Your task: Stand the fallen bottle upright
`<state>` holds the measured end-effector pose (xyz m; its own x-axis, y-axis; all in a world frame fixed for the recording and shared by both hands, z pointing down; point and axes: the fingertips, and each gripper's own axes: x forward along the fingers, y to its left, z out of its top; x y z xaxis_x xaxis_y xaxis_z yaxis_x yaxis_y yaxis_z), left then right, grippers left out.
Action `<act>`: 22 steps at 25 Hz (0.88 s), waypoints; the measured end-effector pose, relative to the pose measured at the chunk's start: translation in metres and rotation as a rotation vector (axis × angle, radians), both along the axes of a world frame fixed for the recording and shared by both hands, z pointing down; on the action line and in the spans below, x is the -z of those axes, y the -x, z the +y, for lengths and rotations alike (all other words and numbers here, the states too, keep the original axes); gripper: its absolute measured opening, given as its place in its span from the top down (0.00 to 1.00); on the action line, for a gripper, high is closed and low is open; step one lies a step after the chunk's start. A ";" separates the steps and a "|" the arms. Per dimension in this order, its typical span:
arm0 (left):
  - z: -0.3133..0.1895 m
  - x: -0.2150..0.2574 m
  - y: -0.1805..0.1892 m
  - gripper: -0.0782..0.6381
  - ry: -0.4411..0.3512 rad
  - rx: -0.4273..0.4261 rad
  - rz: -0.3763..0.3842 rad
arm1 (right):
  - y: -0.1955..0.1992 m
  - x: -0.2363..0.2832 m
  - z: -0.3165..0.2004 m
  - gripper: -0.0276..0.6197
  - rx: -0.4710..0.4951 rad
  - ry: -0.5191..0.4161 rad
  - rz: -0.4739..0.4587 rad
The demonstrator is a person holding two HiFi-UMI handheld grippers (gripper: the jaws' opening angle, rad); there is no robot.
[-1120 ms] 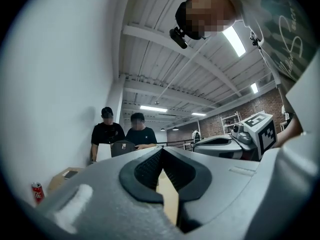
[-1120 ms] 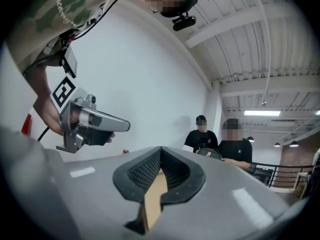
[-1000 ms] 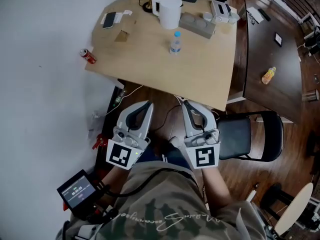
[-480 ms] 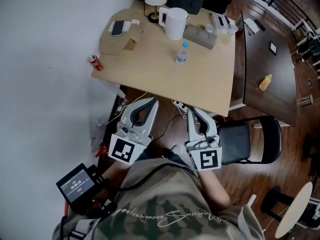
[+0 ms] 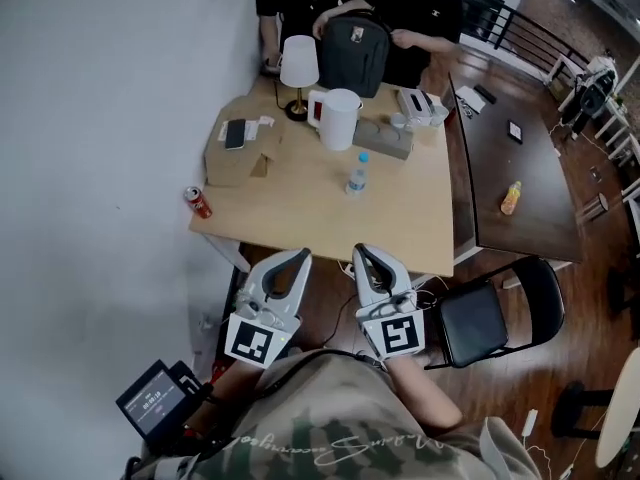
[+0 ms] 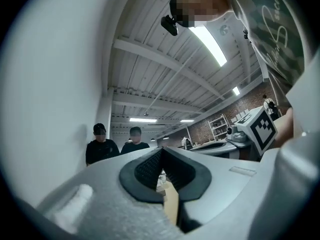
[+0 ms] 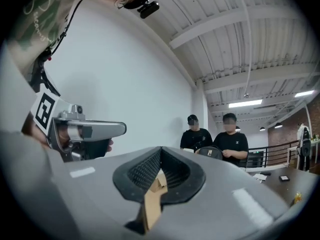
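Right gripper [image 5: 360, 252], jaws together, well apart from upright water bottle [image 5: 356, 180]

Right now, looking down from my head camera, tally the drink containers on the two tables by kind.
Plastic bottles: 2, the clear blue-capped water bottle on the light wooden table and the orange plastic bottle on the dark brown table
Red metal can: 1
White plastic jug: 1
Total: 4

A white jug [image 5: 340, 118] and lamp [image 5: 298, 63] stand on the wooden table [image 5: 300, 218].
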<state>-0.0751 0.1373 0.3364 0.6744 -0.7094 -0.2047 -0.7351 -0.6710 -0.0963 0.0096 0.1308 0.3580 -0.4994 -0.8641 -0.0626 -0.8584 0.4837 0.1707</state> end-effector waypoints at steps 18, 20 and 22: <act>-0.011 -0.017 0.028 0.89 0.043 -0.056 0.024 | 0.022 -0.031 -0.001 0.96 -0.092 0.084 -0.010; -0.010 -0.020 0.026 0.89 0.048 -0.062 0.025 | 0.022 -0.032 0.000 0.96 -0.091 0.080 -0.014; -0.011 -0.022 0.023 0.89 0.049 -0.070 0.024 | 0.022 -0.035 0.000 0.96 -0.090 0.083 -0.016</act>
